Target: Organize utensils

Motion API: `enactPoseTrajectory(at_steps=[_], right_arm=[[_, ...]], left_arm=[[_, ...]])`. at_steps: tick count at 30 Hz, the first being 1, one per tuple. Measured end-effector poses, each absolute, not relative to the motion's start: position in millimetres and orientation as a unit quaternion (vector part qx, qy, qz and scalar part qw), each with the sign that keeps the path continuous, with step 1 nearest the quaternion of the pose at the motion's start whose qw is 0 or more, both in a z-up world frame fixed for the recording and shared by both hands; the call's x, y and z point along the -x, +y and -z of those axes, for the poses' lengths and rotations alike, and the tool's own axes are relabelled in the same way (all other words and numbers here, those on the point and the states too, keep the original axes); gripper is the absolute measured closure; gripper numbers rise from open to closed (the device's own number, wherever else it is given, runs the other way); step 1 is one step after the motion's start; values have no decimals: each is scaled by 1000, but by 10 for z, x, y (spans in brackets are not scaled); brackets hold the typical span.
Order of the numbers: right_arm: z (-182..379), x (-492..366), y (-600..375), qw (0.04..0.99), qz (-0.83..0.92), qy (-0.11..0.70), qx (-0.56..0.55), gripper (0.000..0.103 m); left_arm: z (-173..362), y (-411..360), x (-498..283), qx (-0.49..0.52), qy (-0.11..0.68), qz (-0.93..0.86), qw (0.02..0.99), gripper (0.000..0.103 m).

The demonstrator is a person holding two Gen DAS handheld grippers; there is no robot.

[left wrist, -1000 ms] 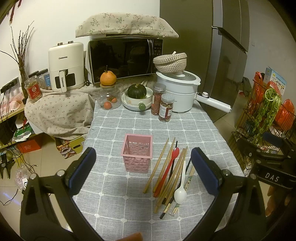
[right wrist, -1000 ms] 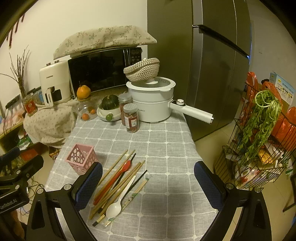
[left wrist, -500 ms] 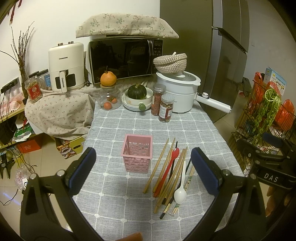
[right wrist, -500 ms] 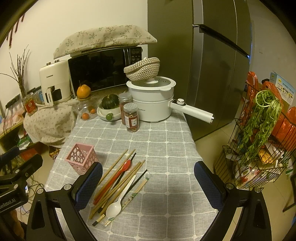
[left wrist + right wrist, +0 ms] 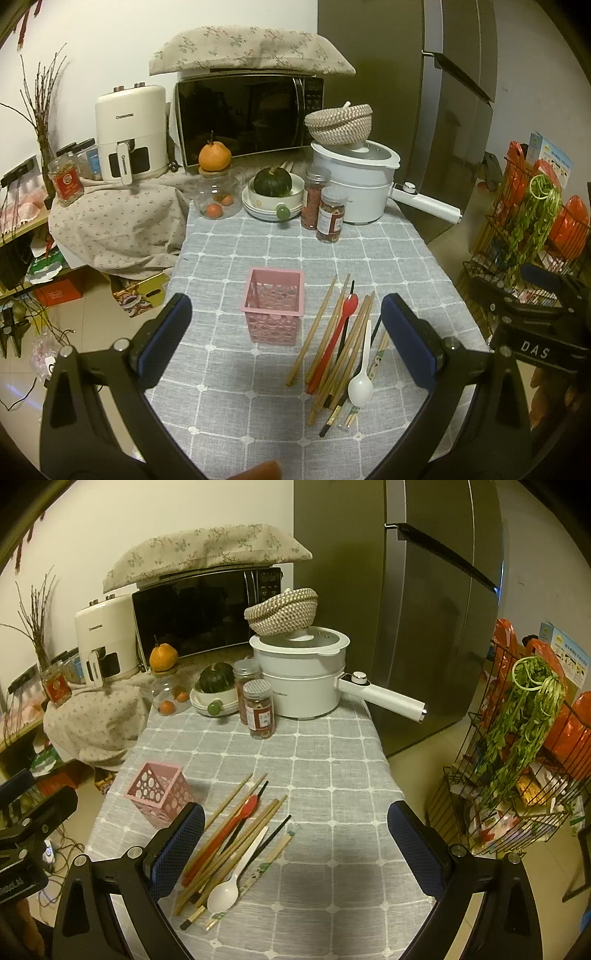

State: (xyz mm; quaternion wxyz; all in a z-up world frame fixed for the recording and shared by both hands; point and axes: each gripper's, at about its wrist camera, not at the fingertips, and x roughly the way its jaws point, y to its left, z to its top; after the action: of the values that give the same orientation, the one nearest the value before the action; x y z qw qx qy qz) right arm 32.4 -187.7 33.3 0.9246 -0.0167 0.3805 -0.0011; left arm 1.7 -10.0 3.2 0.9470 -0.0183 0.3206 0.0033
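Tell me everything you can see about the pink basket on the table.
The pink basket is a small square holder, plastic by the look of it, with walls pierced by round holes and a solid rim. It stands upright on the grey checked tablecloth, open at the top and apparently empty. The chopsticks and spoons lie loose just beside it, not touching. Neither gripper touches it.

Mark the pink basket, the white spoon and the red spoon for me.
pink basket [image 5: 273, 321], left wrist view, on its front wall.
white spoon [image 5: 360, 389], left wrist view, on its bowl.
red spoon [image 5: 248, 807], right wrist view, on its bowl end.
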Motion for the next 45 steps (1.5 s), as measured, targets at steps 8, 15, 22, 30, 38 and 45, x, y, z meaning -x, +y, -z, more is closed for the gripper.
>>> enactPoseTrajectory(at_steps=[8,15,22,30,38,45], right_arm=[[-225,-536,-1940,907,-8,422,16,3],[71,-842,-2207,873,-6,487,-15,3],[313,-941,-2513,853,12,521,-33,3],[644,-1029,-2776,826,20,560,-51,6],[779,-1059,-2926,813,25,578,-62,6],[765,-1073,-2964,816,30,572,-71,6]], left_arm=[[85,-172,-264,-2,378,51,924,1],[332,-355,-502,-17,451,126,883,3],[665,-696,-810,-19,537,195,820,41],[1279,-1013,-1284,-8,623,193,758,77],[1638,-1127,-1517,-14,658,172,733,84],[1752,-1243,-1576,-41,667,165,726,92]])
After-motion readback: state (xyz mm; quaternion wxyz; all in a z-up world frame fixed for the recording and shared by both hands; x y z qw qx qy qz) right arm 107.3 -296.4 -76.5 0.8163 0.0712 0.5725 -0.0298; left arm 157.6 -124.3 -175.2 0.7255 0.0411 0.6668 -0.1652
